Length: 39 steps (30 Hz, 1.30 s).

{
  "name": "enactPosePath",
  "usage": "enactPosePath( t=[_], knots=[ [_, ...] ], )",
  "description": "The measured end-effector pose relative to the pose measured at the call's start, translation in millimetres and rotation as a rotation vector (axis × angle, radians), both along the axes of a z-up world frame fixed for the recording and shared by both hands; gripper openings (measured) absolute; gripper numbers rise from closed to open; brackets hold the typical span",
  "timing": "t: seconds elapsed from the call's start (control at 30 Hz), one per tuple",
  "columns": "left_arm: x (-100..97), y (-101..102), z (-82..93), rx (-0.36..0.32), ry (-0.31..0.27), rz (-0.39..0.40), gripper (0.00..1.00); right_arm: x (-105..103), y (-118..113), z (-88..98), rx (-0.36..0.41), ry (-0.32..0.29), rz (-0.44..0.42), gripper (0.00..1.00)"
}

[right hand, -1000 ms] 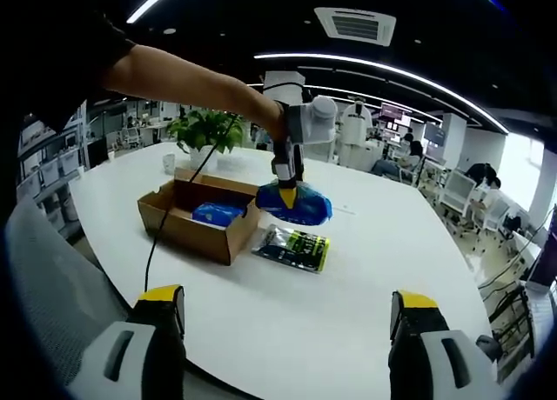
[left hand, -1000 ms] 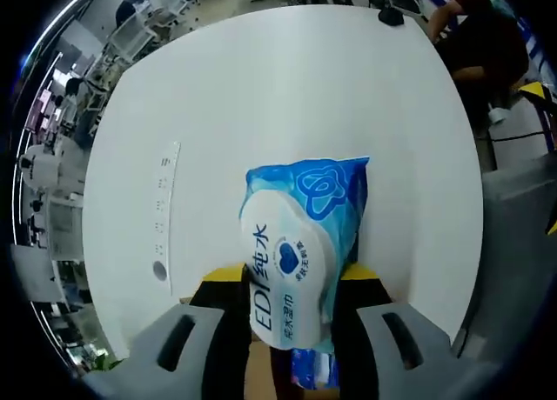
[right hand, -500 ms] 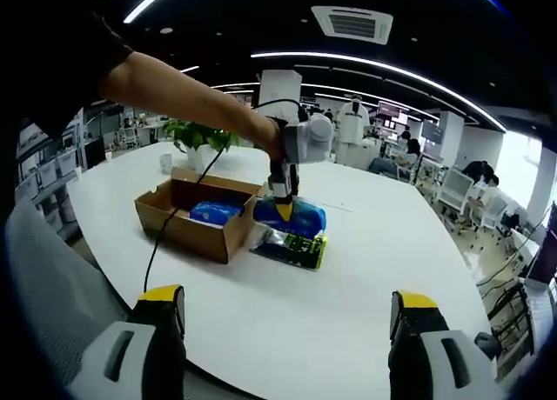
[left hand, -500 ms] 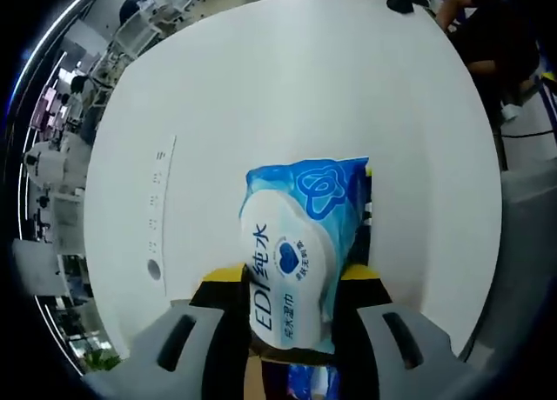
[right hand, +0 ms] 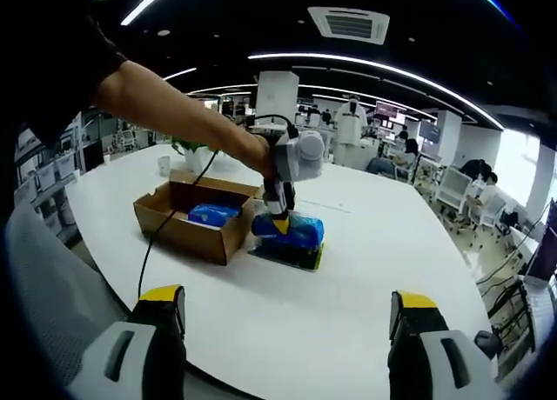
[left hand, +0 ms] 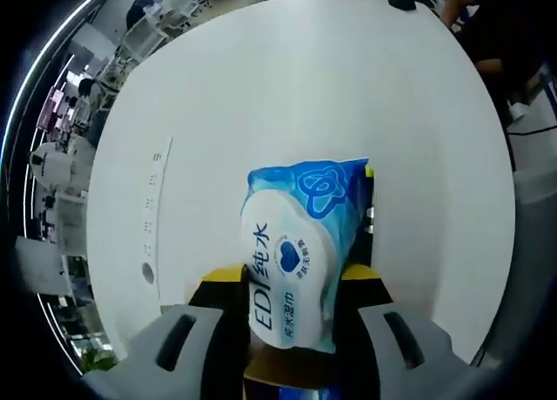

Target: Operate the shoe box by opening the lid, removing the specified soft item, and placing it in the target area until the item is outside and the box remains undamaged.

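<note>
Left gripper (left hand: 287, 326) seen closed on blue wet-wipes pack (left hand: 300, 243), fingers (left hand: 222, 309) pressed against both sides of pack's lower end. From right gripper view, same left gripper (right hand: 277, 217) held from above by a person's arm (right hand: 165, 100), pack (right hand: 289, 230) resting down on a dark packet with yellow print (right hand: 296, 256) lying on the white surface (right hand: 348, 296). Pack outside shoe box (right hand: 187, 222), just beside its near right corner. Box open, flaps up, a second blue pack (right hand: 213, 213) inside. Black cable (right hand: 161, 235) hanging from left gripper across front of box. Right gripper (right hand: 283, 330) held back near surface edge, well apart from box; fingers (right hand: 161, 309) spread wide, holding nothing. In left gripper view, a long white strip with small marks (left hand: 155, 204) lying flat on surface, left of pack. Potted plant (right hand: 187, 148) behind box. Office desks and chairs beyond, too small to detail.
</note>
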State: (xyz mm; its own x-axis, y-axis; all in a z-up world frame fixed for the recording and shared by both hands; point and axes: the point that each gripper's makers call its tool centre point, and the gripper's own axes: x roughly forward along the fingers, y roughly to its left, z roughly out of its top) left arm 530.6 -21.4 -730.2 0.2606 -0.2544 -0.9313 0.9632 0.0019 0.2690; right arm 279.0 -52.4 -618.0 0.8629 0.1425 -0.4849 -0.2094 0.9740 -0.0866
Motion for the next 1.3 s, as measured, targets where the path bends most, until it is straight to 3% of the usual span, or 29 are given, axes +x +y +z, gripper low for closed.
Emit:
enactPosePath(
  t=[0.13,0.23,0.33,0.4,0.47,0.9,1.17,1.3],
  knots=[
    [-0.7,-1,-6.0,0.004,-0.027,-0.016,0.32,0,-2,-1.0,-0.005,0.002,-0.002,0.98],
    [3.8,-10,11.6,-0.023,-0.110,-0.069,0.25,0,-3,-1.3,0.017,0.004,-0.012,0.97],
    [3.2,-19,23.0,-0.030,-0.087,-0.063,0.12,0,-3,-1.7,0.016,0.006,-0.014,0.97],
    [0.8,-17,19.9,0.026,-0.071,-0.105,0.09,0,-2,-1.5,0.020,0.003,-0.014,0.97],
    [-5.6,-17,14.7,0.025,-0.024,-0.111,0.09,0,-2,-1.6,0.011,0.003,-0.011,0.97],
    [2.7,-8,11.4,-0.013,0.017,-0.033,0.17,-1,-3,-2.1,-0.004,0.005,-0.004,0.97],
    [6.1,-11,14.5,-0.024,0.019,-0.045,0.23,-1,-4,-2.8,-0.003,0.010,-0.008,0.97],
    [7.1,-11,14.6,-0.033,0.028,-0.048,0.33,-1,-5,-3.1,-0.001,0.013,-0.014,0.97]
  ],
)
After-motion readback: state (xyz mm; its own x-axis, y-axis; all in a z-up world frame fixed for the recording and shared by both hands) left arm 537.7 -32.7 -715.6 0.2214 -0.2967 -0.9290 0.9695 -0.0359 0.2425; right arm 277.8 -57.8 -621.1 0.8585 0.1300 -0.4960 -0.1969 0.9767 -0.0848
